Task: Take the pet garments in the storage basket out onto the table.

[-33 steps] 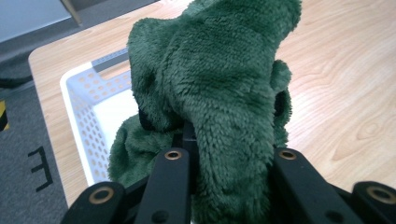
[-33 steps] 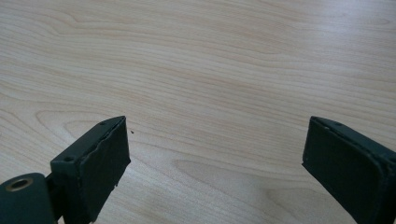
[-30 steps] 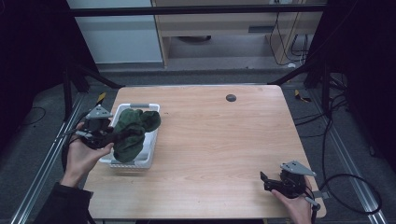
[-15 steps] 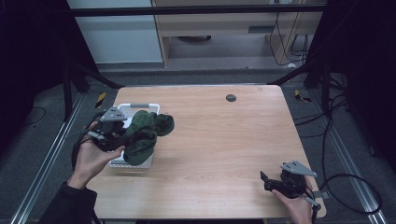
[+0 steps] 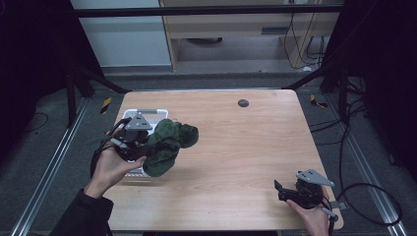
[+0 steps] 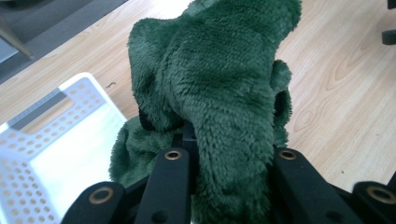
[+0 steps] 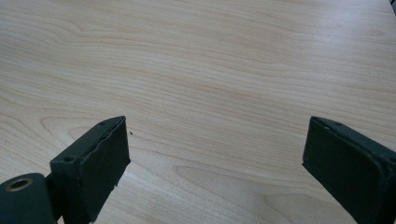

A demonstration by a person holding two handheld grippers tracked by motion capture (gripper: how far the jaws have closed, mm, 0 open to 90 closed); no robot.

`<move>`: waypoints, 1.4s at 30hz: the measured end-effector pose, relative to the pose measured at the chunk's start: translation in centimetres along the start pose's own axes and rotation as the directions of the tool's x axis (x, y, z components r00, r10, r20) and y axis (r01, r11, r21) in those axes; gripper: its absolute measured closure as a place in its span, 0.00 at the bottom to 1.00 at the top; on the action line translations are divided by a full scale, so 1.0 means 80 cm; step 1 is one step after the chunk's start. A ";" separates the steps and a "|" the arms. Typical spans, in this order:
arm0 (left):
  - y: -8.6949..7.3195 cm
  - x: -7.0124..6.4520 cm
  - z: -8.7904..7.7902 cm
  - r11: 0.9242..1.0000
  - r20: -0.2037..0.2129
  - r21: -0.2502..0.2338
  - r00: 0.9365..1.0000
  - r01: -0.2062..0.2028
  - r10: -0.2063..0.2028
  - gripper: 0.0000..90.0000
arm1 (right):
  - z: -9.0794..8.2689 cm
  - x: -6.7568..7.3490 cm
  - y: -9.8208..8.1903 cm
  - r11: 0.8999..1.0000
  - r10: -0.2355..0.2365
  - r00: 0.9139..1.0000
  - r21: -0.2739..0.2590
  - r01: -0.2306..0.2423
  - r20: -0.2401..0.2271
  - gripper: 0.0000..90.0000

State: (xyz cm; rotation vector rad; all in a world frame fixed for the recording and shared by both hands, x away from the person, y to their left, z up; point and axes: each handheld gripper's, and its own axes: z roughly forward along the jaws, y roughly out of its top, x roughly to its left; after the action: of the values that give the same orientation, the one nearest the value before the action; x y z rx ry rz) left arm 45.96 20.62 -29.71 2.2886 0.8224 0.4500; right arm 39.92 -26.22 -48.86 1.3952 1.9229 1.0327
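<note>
At the far left my left tool (image 5: 140, 145) is clenched on a green plush cloth (image 5: 169, 142), lifted over the right edge of the white perforated basket (image 5: 129, 114). Much of the cloth bulges loose beyond the jaws toward the middle of the surface (image 5: 246, 147), and a fold droops back toward the basket; I judge that hanging part could snag on the basket rim and drag it, or the soft pile could slip out if my pinch is shallow. In the left gripper view the cloth (image 6: 219, 93) runs up between the two black jaws and hides what lies ahead. Far to the right, near the front edge, my right tool (image 5: 290, 193) rests released, jaws wide apart over bare wood, well apart from the cloth.
</note>
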 end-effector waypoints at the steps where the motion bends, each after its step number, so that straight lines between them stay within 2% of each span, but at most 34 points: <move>1: 0.001 -0.001 0.002 1.000 0.004 0.000 1.000 -0.003 0.003 0.84 | 0.000 0.000 0.000 1.000 0.001 1.000 -0.001 -0.001 -0.001 0.08; 14: 0.023 -0.029 0.031 0.999 0.056 0.007 0.997 -0.051 0.050 0.84 | -0.001 0.000 0.000 1.000 -0.005 1.000 -0.004 0.005 -0.001 0.08; 26: 0.040 -0.047 0.063 0.994 0.097 0.039 0.990 -0.103 0.098 0.84 | -0.001 0.001 0.001 1.000 -0.006 1.000 -0.007 0.006 -0.002 0.08; 36: 0.049 -0.060 0.095 0.989 0.120 0.069 0.986 -0.128 0.119 0.84 | 0.000 0.000 0.001 1.000 -0.008 1.000 -0.005 0.008 -0.002 0.08; 42: 0.049 -0.065 0.115 0.989 0.131 0.080 0.985 -0.127 0.116 0.84 | -0.001 0.000 0.001 1.000 -0.007 1.000 -0.008 0.007 -0.001 0.08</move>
State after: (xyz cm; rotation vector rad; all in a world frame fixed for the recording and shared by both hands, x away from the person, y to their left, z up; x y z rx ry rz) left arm 48.45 10.58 -34.16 2.4308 0.6539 0.3246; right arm 39.93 -26.24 -48.78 1.3831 1.9207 1.0376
